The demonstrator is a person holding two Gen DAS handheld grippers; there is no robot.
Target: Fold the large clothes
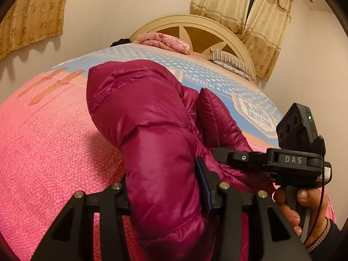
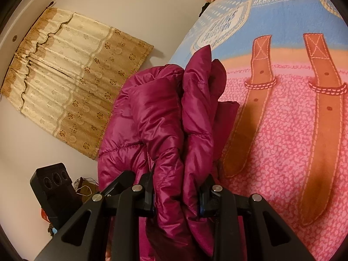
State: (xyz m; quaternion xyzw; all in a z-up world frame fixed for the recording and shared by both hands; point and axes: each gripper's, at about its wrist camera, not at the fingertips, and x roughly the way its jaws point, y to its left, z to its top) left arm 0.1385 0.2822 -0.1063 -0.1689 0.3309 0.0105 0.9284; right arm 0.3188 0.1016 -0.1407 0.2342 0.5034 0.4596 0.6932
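1. The left gripper [image 1: 165, 193] is clamped on a thick padded fold of the magenta down jacket [image 1: 139, 113]; the right gripper [image 2: 176, 198] is pinched narrower on bunched layers of the same garment.
2. The bed [image 1: 43, 152], covered by a pink and blue printed blanket, is used as the folding surface.
3. The jacket is held at two points just beside each other, part lifted, part resting on the blanket, apparently so that a fold can be carried over evenly.
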